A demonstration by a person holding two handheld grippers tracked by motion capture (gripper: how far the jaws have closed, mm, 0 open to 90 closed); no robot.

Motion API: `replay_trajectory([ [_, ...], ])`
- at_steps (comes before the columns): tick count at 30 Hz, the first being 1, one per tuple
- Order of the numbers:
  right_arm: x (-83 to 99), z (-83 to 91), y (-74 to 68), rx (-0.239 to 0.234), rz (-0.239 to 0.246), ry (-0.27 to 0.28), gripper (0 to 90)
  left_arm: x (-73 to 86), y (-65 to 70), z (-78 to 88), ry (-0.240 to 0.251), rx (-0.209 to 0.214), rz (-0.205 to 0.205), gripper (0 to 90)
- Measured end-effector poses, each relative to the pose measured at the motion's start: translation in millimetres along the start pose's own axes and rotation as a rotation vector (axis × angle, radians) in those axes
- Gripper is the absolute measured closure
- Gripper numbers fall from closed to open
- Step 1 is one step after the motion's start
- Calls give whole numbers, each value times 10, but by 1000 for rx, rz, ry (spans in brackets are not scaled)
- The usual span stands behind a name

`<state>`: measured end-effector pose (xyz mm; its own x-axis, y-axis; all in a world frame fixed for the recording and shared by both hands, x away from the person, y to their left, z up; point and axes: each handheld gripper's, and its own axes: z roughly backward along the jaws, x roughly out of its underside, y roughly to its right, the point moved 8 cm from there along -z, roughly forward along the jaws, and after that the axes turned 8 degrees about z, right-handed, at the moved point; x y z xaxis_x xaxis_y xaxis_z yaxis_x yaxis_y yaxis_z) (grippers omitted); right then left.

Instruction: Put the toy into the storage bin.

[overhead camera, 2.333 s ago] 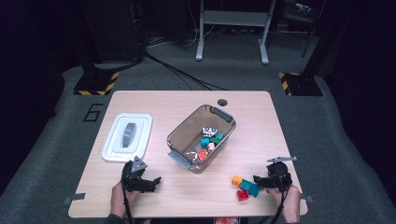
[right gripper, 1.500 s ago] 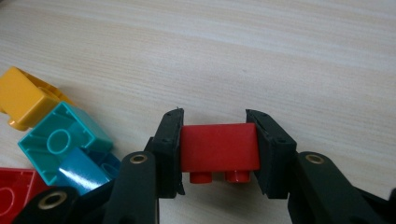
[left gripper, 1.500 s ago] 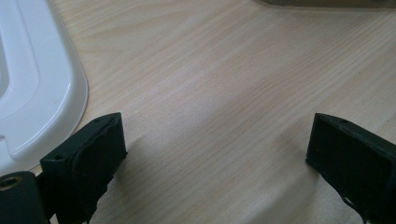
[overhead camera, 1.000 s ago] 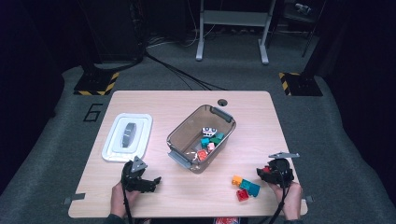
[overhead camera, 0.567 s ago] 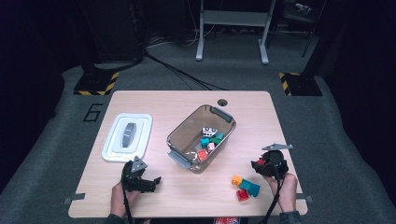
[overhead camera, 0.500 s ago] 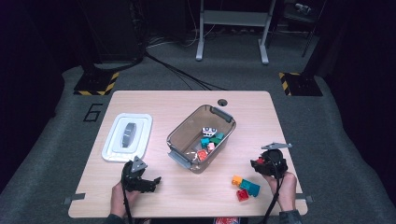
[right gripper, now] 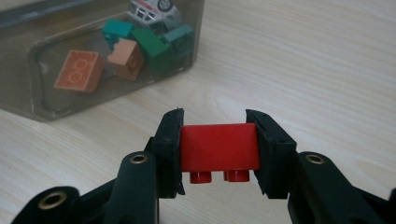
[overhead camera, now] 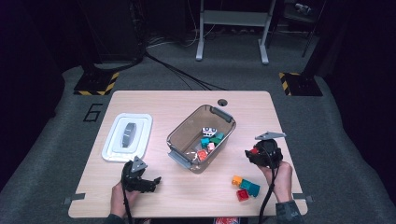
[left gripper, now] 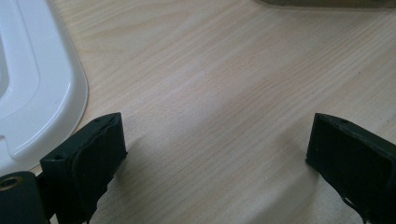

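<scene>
Red brick pinched in the right tool, on its way to the open bin

Nearest the person, the left tool rests on the surface at about 7 o'clock, its jaws spread wide with nothing between them, just beside the white lid. At 5 o'clock three loose bricks lie near the front edge. Just beyond them the right tool grips the red brick by its end faces, studs hanging down, held above the surface. The clear bin sits at centre, toward 10 o'clock from that tool. To do this well, I judge: carry the brick high over the near rim, stop above the bin's bare floor, then spread the jaws.
</scene>
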<state>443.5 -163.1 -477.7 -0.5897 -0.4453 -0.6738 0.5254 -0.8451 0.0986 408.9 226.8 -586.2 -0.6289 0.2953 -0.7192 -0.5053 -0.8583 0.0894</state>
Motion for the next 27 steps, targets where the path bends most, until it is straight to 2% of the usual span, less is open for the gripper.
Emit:
replay_trajectory([
  [7,-241,26,-86,-4,43,19,582,0,0,0,0,0,1,45],
  [8,-277,32,-103,1,31,19,581,0,0,0,0,0,0,45],
  [9,-311,40,-107,-4,49,23,582,0,0,0,0,0,0,45],
  [16,-538,85,-158,-5,88,45,581,0,0,0,0,0,0,45],
  [17,-567,90,-175,-3,81,46,581,0,0,0,0,0,0,45],
  [18,-607,91,-180,-4,96,54,582,0,0,0,0,0,1,45],
  [27,-826,79,-274,-12,133,62,582,0,0,0,0,0,1,45],
])
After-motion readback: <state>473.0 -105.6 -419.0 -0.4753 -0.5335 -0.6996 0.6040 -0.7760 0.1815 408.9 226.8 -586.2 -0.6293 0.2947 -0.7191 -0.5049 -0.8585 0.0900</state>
